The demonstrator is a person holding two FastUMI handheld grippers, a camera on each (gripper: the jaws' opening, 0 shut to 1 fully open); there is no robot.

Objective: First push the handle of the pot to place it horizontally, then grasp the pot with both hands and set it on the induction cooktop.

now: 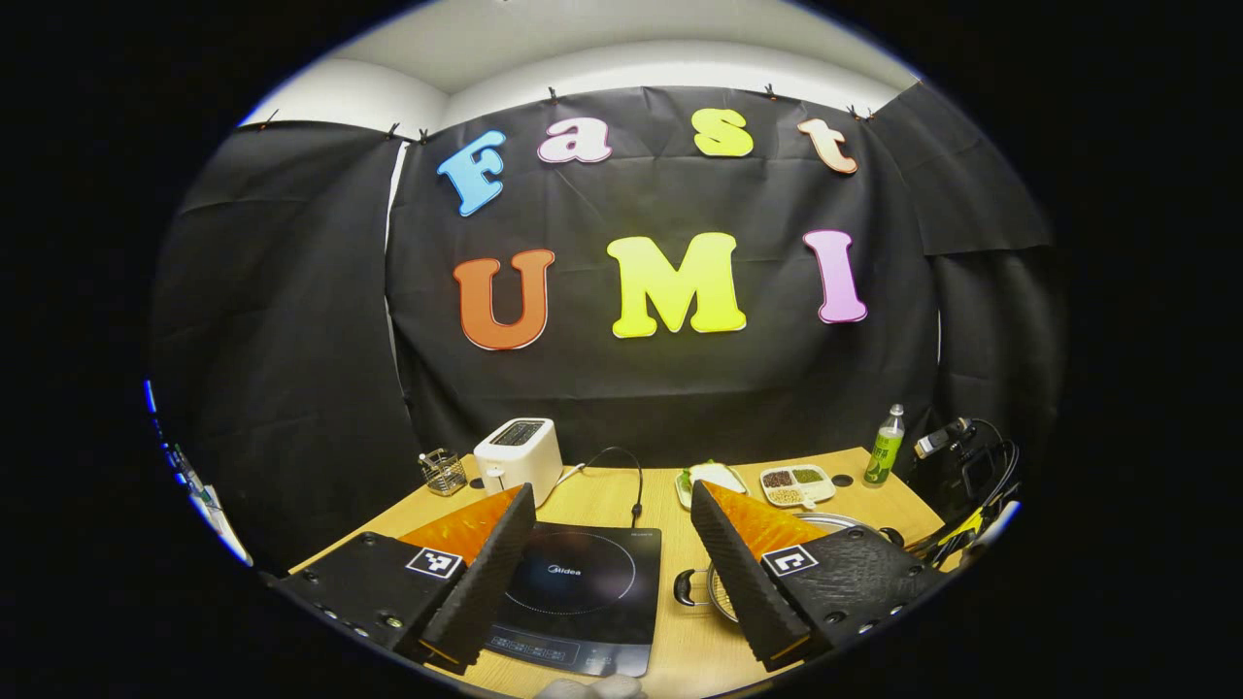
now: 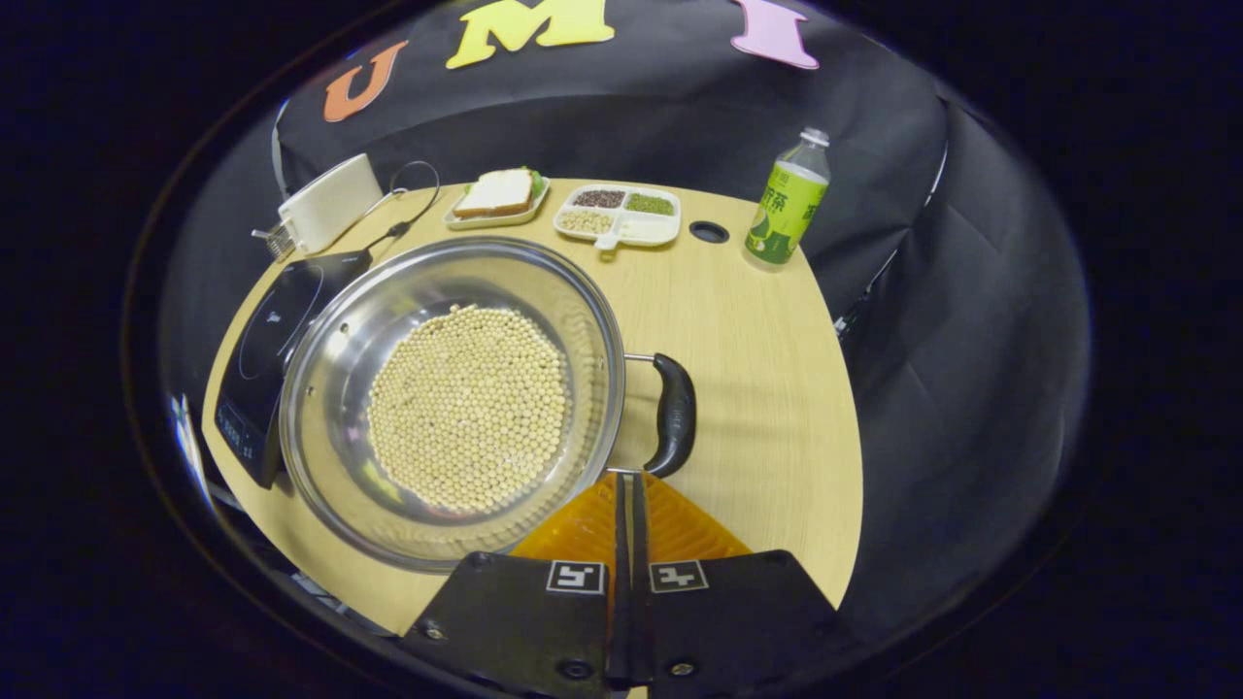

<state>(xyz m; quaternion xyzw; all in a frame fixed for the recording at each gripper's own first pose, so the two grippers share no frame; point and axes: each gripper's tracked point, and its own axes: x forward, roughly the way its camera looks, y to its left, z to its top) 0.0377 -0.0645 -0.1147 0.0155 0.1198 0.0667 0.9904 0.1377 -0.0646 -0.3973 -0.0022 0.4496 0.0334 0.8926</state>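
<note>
Pale wood table (image 2: 757,388) against black cloth. The steel pot (image 2: 340,388), beans over its bottom, fills centre-left of the right gripper view, beside the glossy cooktop (image 2: 262,340) at left. Right gripper (image 2: 626,481), fingers clenched together on nothing, tips at the curved handle (image 2: 672,413), apparently to push it. Left gripper (image 1: 612,515) spread wide over the cooktop (image 1: 583,582), likely waiting.

One steel pot (image 2: 447,388); one induction cooktop (image 1: 583,592); one toaster (image 1: 520,454); one green bottle (image 2: 787,199); one sandwich plate (image 2: 497,199); one divided dish (image 2: 619,216).
</note>
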